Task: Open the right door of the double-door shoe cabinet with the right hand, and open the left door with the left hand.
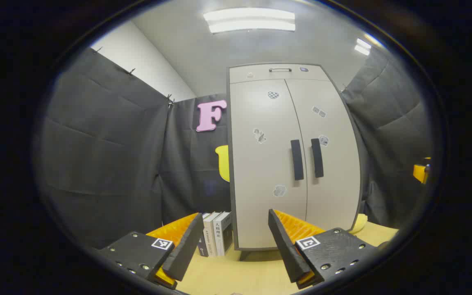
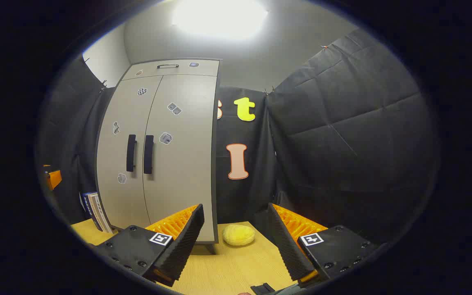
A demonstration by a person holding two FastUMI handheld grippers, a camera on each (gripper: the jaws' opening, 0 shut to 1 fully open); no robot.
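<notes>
Grey cabinet (image 2: 158, 151): both doors closed, 2 dark handles side by side.
Right gripper (image 2: 236, 229): wide, empty, facing right of cabinet.
Left gripper (image 1: 236, 229): wide, empty.
Advice: swing right gripper toward right handle (image 2: 148, 154), straddle it squarely.

The shoe cabinet (image 2: 158, 151) stands upright at the far left part of the wooden tabletop (image 2: 228, 266), both doors shut. Two dark vertical handles, the left handle (image 2: 130, 153) and the right handle (image 2: 148, 154), sit side by side at the seam. Small stickers dot the doors. Books (image 2: 96, 211) lean beside the cabinet's left side. A yellow sponge (image 2: 239, 234) lies just right of its base. The right hand-held gripper (image 2: 236, 217) hangs spread wide, well apart from the cabinet, gripping nothing.
</notes>
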